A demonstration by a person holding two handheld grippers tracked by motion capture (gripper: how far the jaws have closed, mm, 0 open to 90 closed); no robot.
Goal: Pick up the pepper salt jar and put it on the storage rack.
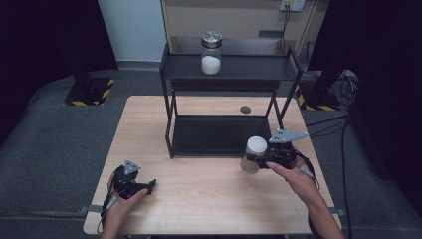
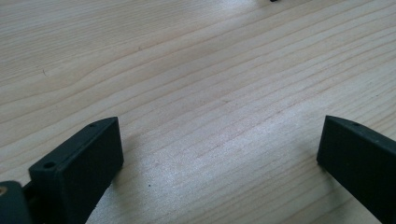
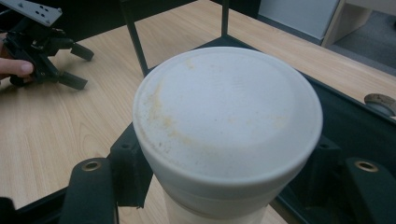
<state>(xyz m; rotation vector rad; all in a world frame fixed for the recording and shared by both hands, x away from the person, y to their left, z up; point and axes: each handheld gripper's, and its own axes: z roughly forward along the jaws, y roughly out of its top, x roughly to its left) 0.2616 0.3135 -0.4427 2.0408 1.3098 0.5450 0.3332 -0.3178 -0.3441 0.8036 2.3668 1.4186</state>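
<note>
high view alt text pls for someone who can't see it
A person's right gripper holds a white-lidded jar above a wooden table, in front of a black two-tier shelf. The left gripper rests open on the table; a glass jar stands on the top tier.

table (image 1: 209,194): pale matt wood | jar lid (image 3: 227,116): white matt plastic, stained | shelf rack (image 1: 229,67): black metal

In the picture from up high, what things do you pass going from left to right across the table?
left gripper → white-lidded jar → right gripper, shut on that jar.
</note>
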